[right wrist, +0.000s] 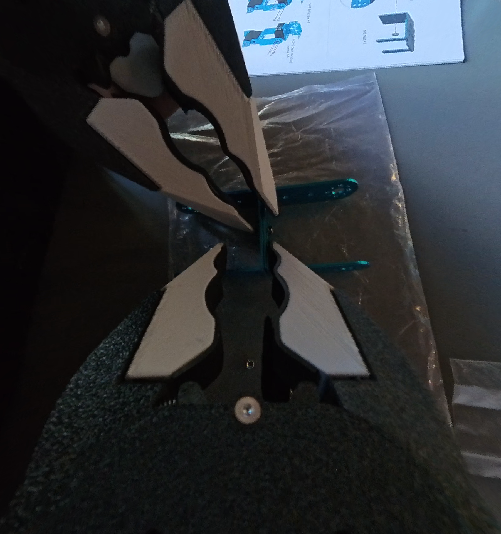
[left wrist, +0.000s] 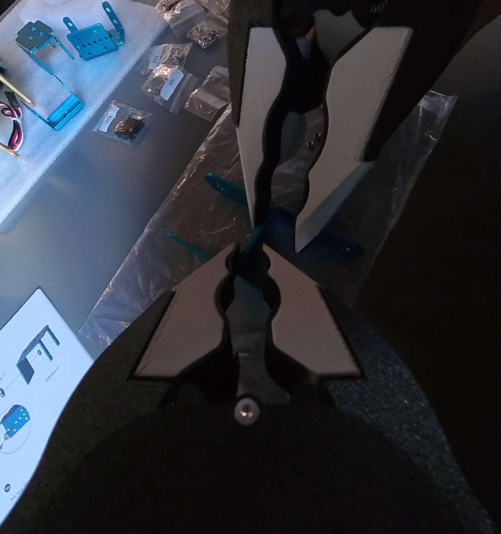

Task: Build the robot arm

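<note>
Item: blue metal bracket (right wrist: 262,245), on the clear plastic bag (right wrist: 330,231); its arms run crosswise to my fingers, its web dead ahead between both tips. My left gripper (left wrist: 250,249) part spread, straddling the web; my right gripper (right wrist: 247,245) likewise, whether pinching I cannot tell; equally near.

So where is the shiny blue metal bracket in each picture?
Left wrist view: the blue metal bracket sits mid-picture, between both grippers' tips.
Right wrist view: mid-picture again, its arms poking right.
Shared landmark: the crinkly clear plastic bag beneath it, plus the white instruction sheet.
</note>
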`<action>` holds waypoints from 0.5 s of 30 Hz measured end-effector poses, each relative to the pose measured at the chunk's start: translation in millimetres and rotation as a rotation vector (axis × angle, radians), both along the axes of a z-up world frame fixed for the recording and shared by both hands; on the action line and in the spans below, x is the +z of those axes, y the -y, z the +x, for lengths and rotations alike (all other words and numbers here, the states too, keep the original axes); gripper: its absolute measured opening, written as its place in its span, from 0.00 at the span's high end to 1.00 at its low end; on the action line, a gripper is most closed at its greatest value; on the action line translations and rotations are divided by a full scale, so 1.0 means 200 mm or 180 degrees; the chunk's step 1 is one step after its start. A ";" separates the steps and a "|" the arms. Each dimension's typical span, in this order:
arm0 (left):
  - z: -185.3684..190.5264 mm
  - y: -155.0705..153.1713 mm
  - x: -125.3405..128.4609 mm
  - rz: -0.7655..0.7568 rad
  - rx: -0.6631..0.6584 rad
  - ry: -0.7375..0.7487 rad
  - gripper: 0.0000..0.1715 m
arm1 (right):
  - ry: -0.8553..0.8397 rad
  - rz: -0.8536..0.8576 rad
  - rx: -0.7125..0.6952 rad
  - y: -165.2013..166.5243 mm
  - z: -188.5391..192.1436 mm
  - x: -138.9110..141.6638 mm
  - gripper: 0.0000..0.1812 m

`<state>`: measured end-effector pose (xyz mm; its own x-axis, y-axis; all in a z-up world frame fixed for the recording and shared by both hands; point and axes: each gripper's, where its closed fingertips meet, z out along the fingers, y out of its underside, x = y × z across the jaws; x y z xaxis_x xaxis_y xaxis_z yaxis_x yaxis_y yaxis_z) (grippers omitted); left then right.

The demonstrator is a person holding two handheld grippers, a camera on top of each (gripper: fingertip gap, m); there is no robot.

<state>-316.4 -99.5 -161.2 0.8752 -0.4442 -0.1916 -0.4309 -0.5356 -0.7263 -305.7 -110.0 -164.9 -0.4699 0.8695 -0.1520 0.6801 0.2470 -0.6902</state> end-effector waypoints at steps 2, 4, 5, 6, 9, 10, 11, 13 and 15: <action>0.00 0.00 0.00 0.0029 -0.0059 -0.0035 0.94 | -0.0005 -0.0006 0.0003 0.00 0.00 0.00 0.85; 0.00 0.00 0.00 0.0040 -0.0066 -0.0025 0.94 | -0.0058 -0.0015 -0.0024 -0.01 -0.01 0.01 0.83; 0.00 0.00 0.00 0.0050 -0.0074 -0.0025 0.94 | -0.0088 -0.0024 -0.0038 -0.01 -0.02 0.02 0.83; 0.00 0.00 0.00 0.0062 -0.0083 -0.0032 0.95 | -0.0112 -0.0049 -0.0038 -0.02 -0.03 0.03 0.82; 0.00 0.00 0.00 0.0095 -0.0103 -0.0058 0.95 | -0.0137 -0.0102 -0.0012 -0.01 -0.03 0.04 0.82; 0.00 0.00 0.00 0.0104 -0.0101 -0.0057 0.95 | -0.0148 -0.0100 -0.0002 0.00 -0.03 0.04 0.82; 0.00 0.00 0.00 0.0114 -0.0102 -0.0056 0.95 | -0.0148 -0.0101 0.0020 0.01 -0.03 0.04 0.81; 0.00 0.00 0.00 0.0138 -0.0114 -0.0066 0.95 | -0.0111 -0.0069 0.0036 0.01 -0.03 0.03 0.81; 0.00 0.00 0.00 0.0156 -0.0125 -0.0082 0.95 | -0.0099 -0.0046 0.0036 0.02 -0.03 0.02 0.80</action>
<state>-316.2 -99.4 -161.5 0.8517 -0.4677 -0.2364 -0.4699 -0.4819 -0.7396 -312.5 -113.2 -161.5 -0.4845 0.8619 -0.1497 0.6555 0.2444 -0.7146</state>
